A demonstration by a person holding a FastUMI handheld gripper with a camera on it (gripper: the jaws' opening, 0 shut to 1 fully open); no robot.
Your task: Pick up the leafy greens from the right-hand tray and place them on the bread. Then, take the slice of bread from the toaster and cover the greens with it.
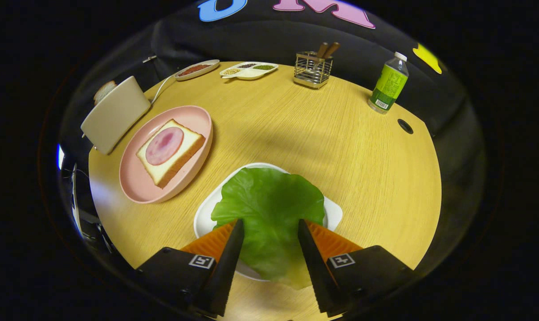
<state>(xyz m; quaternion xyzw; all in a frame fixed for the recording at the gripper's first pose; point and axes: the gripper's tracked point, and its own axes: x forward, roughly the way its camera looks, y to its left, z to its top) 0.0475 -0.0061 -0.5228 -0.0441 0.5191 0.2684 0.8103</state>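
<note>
I have the gripper (269, 223) over the near side of the round wooden table (340, 133), its two fingers spread wide apart. The lettuce leaf (269, 205) lies between them on a white tray (202, 218), its near edge hanging over the tray's rim towards me. The fingertips frame the leaf on either side, and from this angle I cannot be sure whether they touch it or hover just above; neither finger presses on it, as far as I can see.

Beyond the left finger sits a pink plate (136, 178), just beside the tray. On it rests a slice of bread (171, 154), crust towards the tray, with a round of pink ham (164, 145) lying flat on top. Just behind the plate stands the cream toaster (116, 113), and a second slice of bread (104, 91) pokes up out of its slot. A white cord (162, 87) runs from the toaster towards the back of the table.

Along the far edge I see a small oval dish (197, 69) with something reddish in it, next to a divided white dish (249, 70) holding what look like grains or seeds. To the right of those stands a wire holder (313, 70) with two brown handles sticking out, and well apart from it a green-labelled bottle (389, 84) with a white cap. A dark round hole (405, 126) sits in the tabletop near the bottle.
</note>
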